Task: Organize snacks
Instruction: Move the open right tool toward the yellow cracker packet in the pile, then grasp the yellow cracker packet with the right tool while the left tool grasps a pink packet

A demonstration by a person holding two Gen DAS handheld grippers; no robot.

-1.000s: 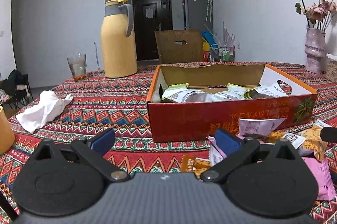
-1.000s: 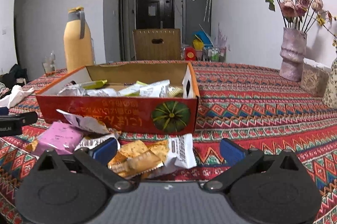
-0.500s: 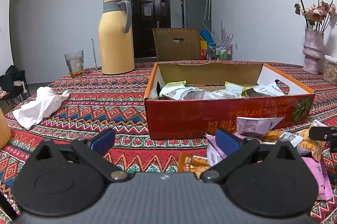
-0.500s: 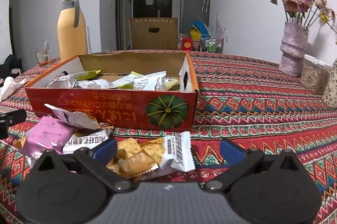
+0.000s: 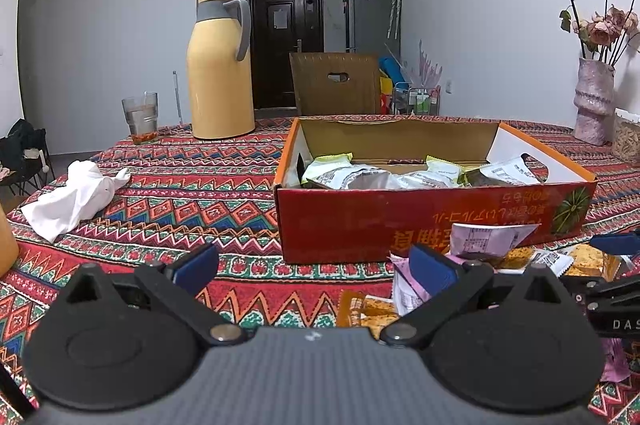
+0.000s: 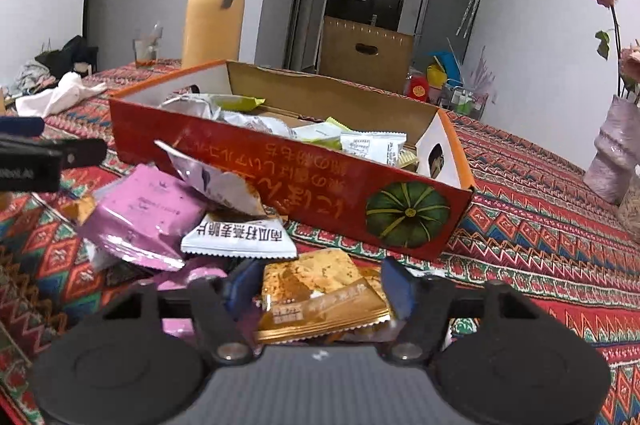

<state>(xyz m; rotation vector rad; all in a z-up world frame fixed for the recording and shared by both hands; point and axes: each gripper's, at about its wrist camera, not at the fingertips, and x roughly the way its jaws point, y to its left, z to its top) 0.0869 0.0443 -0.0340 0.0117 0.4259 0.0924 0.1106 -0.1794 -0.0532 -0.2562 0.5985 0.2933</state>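
A red and orange cardboard box (image 5: pixel 400 225) (image 6: pixel 280 165) lies open on the patterned tablecloth with several wrapped snacks inside. In front of it is a loose pile: a pink packet (image 6: pixel 148 213), a white packet with black writing (image 6: pixel 236 237) and an orange cracker packet (image 6: pixel 316 293). My right gripper (image 6: pixel 318 285) is tilted over this pile. Its jaws are closing on the orange cracker packet, and the pads meet its two side edges. My left gripper (image 5: pixel 316 265) hovers open and empty over the cloth, left of the pile. More of the pile lies past its right finger.
A yellow thermos jug (image 5: pixel 220 73), a glass (image 5: pixel 140 117) and a crumpled white cloth (image 5: pixel 76 197) sit on the left of the table. A pink vase of dried roses (image 5: pixel 594 101) stands far right. A wooden chair back (image 5: pixel 336 85) rises behind the box.
My right gripper has moved in over the pile and rolled. Its jaws have narrowed from wide open to the orange cracker packet's edges. The left gripper has stayed put.
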